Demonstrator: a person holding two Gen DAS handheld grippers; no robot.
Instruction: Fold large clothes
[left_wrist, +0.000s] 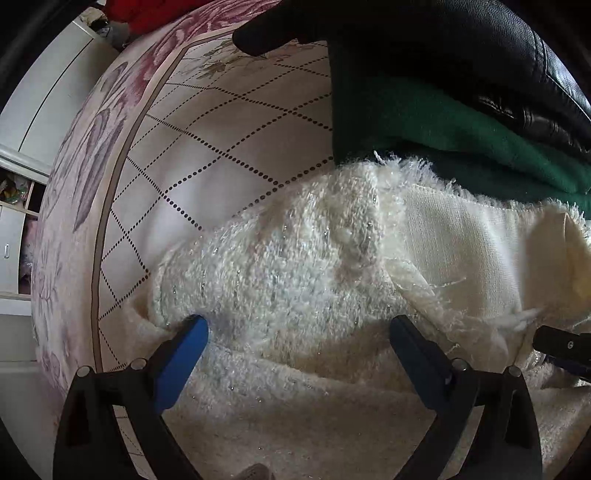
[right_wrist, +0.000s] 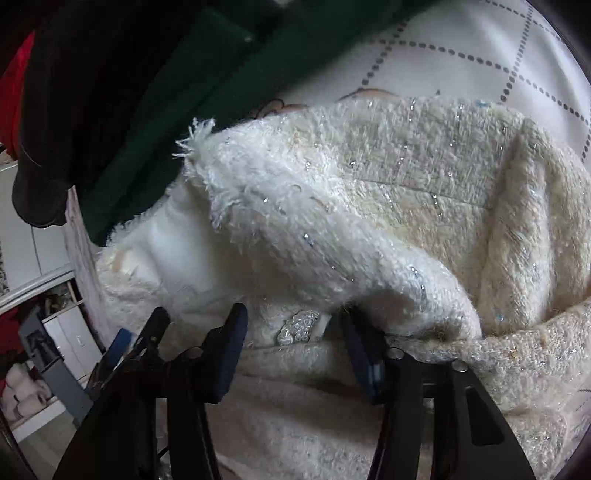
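Observation:
A fuzzy white jacket (left_wrist: 295, 266) with silver threads lies crumpled on the bed; its plain lining (left_wrist: 461, 243) shows at the right. My left gripper (left_wrist: 299, 328) stands open wide just above the jacket, and nothing is pinched between its blue pads. In the right wrist view a fringed sleeve (right_wrist: 295, 206) is draped across the jacket body. My right gripper (right_wrist: 295, 325) is low on the fabric, and its jaws stand apart. A silver button (right_wrist: 299, 326) and fuzzy cloth lie between the fingers. The sleeve hides the right fingertip.
A dark green garment (left_wrist: 424, 122) and a black leather jacket (left_wrist: 480, 55) are stacked just beyond the white jacket. The bed sheet (left_wrist: 221, 147) has a dotted diamond pattern and a floral border. White cabinets (left_wrist: 22, 206) stand past the bed's left edge.

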